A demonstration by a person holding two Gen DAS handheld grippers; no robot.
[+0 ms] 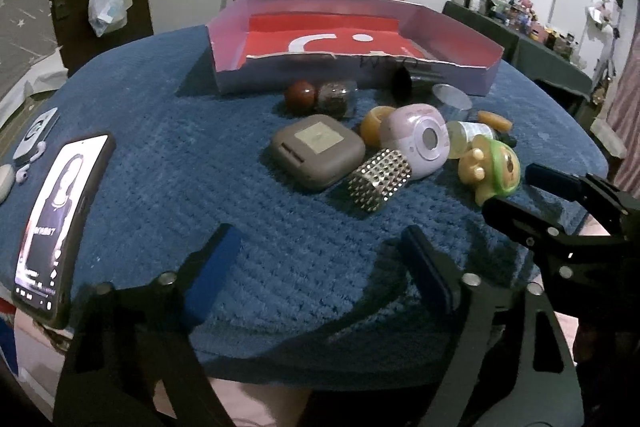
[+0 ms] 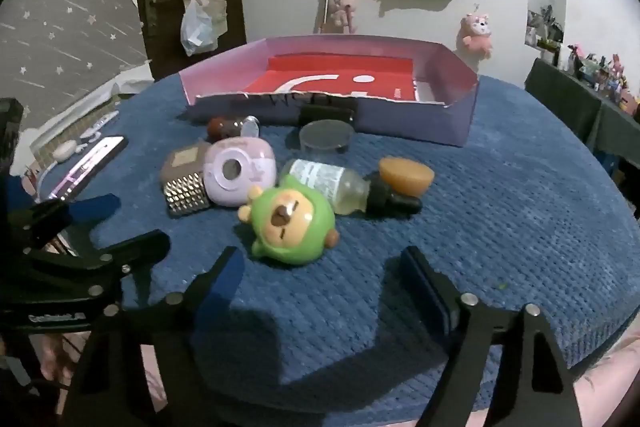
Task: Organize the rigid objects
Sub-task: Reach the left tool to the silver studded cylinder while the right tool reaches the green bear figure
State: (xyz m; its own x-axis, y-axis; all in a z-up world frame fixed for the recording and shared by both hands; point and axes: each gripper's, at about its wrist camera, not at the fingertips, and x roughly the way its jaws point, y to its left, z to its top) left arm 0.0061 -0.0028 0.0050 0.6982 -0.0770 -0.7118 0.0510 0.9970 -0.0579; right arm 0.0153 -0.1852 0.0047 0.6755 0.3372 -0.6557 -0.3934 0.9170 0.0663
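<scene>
A cluster of small objects lies on the blue mat [image 1: 200, 131] in front of a purple box [image 1: 460, 79] with a red floor. In it are a grey square case [image 1: 316, 151], a studded metal cylinder [image 1: 378, 181], a pink toy camera [image 1: 420, 141], a green-hooded bear figure [image 1: 492, 169], a clear bottle [image 2: 332, 185] with a black cap, and an orange piece [image 2: 406, 175]. My left gripper [image 1: 320, 259] is open over bare mat, nearer than the cluster. My right gripper [image 2: 324, 279] is open just short of the bear figure [image 2: 292, 223], empty.
A lit phone [image 1: 60, 219] lies at the mat's left edge beside earbuds [image 1: 30, 163]. A red-capped jar [image 1: 320, 97] and a clear round lid [image 2: 326, 135] sit near the box front. Plush toys and bags hang on the wall behind. A cluttered shelf [image 1: 532, 23] stands at right.
</scene>
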